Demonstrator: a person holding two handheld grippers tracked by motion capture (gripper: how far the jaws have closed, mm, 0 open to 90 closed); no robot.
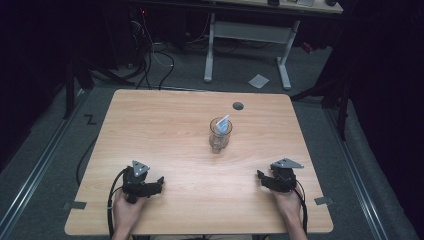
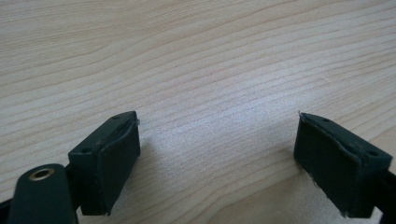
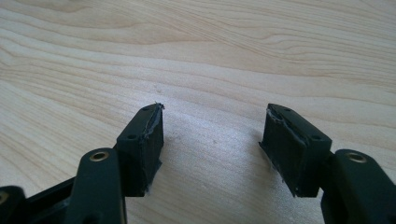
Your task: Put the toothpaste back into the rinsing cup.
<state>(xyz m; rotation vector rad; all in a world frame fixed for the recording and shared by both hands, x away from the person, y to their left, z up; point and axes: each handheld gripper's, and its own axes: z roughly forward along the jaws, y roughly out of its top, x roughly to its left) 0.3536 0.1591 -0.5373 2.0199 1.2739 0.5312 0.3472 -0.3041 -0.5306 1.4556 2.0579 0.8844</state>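
Observation:
A clear glass [image 1: 220, 135] stands near the middle of the wooden table [image 1: 165, 125], with a pale blue-white packet [image 1: 222, 122] poking out of its top. My left gripper [image 1: 159, 181] rests low at the front left, held by a hand, well short of the glass. In the left gripper view its jaws stand wide apart over bare wood, left gripper [image 2: 217, 140] open and empty. My right gripper [image 1: 260, 175] lies at the front right, its tips pointing left. Its pads [image 3: 152, 135] are apart with only wood grain between them, right gripper [image 3: 212, 128] open.
A round grommet hole [image 1: 238, 105] sits near the table's far edge. Beyond the table stand a white desk frame [image 1: 247, 40], floor cables [image 1: 160, 60] and a paper scrap [image 1: 258, 80]. Black cables trail from both grippers off the front edge.

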